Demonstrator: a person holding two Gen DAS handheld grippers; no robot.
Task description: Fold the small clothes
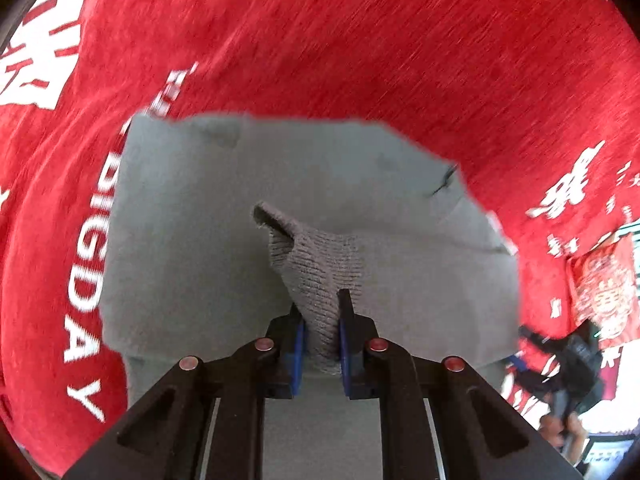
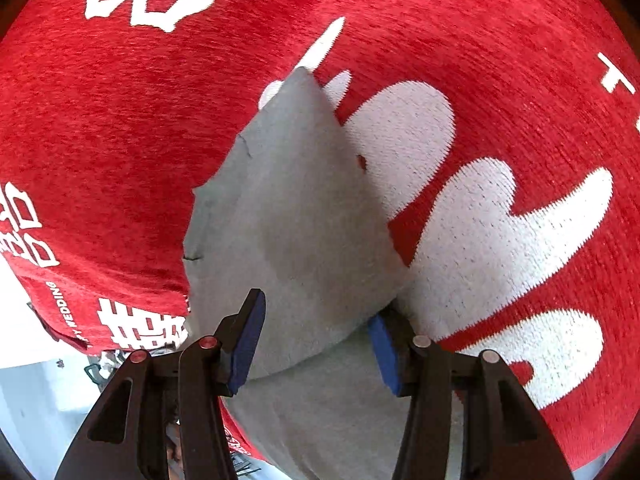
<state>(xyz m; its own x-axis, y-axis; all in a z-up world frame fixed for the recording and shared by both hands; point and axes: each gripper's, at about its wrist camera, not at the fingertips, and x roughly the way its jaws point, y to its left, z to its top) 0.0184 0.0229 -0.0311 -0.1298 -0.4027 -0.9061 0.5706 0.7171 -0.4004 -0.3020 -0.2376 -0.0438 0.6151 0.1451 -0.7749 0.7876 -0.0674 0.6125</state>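
A small grey garment [image 1: 280,184] lies on a red cloth with white lettering [image 1: 360,40]. My left gripper [image 1: 322,312] is shut on the garment's ribbed grey cuff [image 1: 316,268], which bunches up between the blue pads. In the right wrist view the same grey garment [image 2: 292,208] lies partly folded on the red cloth [image 2: 100,120]. My right gripper [image 2: 320,320] is open just above the garment's near folded edge, one finger on each side of it, holding nothing.
The red cloth covers the whole surface; its edge hangs at the lower left of the right wrist view [image 2: 60,320]. The other gripper and the person's hand [image 1: 568,380] show at the lower right of the left wrist view.
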